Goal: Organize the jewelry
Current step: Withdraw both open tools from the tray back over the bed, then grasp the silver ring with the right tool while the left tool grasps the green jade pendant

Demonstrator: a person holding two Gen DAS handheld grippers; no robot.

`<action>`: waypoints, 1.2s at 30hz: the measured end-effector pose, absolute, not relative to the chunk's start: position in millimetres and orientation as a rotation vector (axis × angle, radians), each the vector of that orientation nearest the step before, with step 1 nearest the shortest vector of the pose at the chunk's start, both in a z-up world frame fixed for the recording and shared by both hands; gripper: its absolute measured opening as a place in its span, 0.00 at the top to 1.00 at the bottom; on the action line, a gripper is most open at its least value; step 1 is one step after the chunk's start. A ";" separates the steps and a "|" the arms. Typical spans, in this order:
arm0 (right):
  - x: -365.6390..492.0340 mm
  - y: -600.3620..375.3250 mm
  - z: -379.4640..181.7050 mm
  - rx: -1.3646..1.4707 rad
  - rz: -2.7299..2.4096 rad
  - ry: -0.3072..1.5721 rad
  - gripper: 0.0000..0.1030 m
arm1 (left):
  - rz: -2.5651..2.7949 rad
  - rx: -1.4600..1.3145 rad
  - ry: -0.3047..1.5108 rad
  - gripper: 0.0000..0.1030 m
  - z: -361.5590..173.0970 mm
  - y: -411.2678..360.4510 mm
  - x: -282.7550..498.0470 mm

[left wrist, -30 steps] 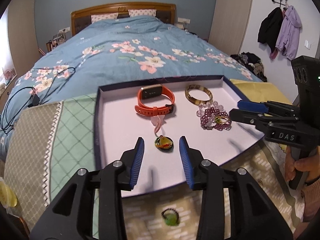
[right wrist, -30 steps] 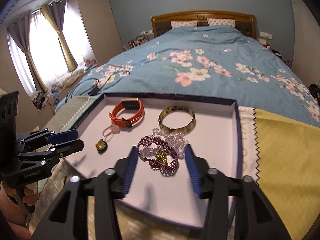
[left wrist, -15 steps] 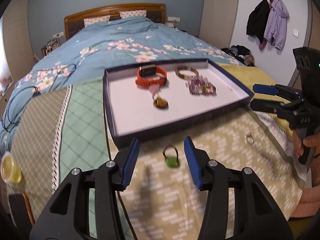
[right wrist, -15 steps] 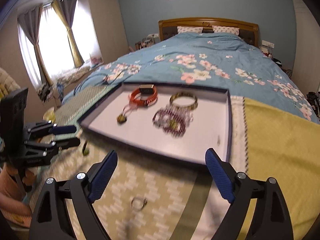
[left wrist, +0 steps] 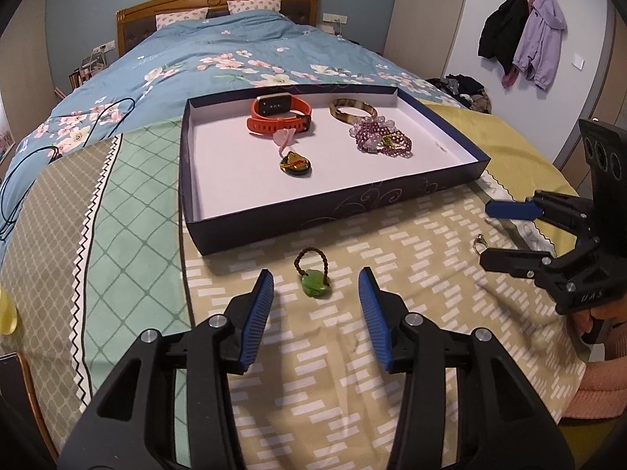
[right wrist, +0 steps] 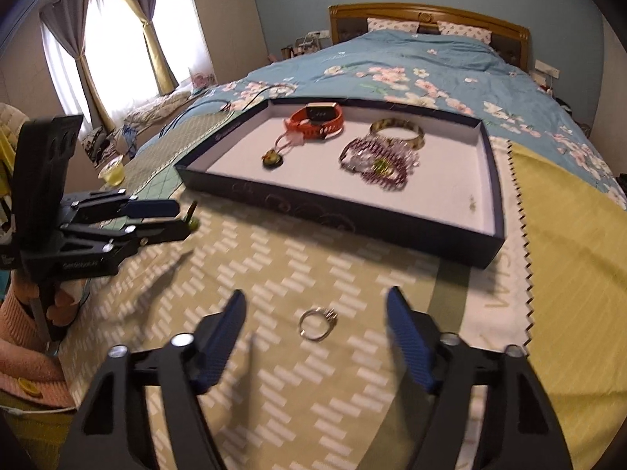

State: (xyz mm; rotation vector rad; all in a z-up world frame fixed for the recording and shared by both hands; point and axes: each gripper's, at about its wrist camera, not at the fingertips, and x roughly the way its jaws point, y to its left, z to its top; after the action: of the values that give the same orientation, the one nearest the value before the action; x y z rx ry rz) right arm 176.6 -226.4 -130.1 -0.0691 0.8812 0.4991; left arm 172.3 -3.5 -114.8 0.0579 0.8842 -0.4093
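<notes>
Two spread tools: left tool (left wrist: pixel 315 297) frames green pendant (left wrist: pixel 314 283), right tool (right wrist: pixel 315 327) frames ring (right wrist: pixel 318 319).

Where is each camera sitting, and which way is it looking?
Left wrist view: sits on the left gripper, looking along its open jaws at the green pendant ring on the bedspread; the right gripper and holding hand show at right.
Right wrist view: sits on the right gripper, looking at the silver ring; the left gripper shows at left.
Both share the jewelry tray, orange watch and bed.
</notes>
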 end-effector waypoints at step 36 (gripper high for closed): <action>169.0 -226.7 -123.6 -0.072 0.448 0.855 0.82 | -0.386 0.016 0.911 0.84 -120.1 -10.3 177.2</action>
State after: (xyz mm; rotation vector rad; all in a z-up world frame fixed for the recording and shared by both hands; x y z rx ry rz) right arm 169.0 -226.7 -123.6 -0.0720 0.8548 0.4478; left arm 177.2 -10.3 -120.1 0.0157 0.9109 -0.3862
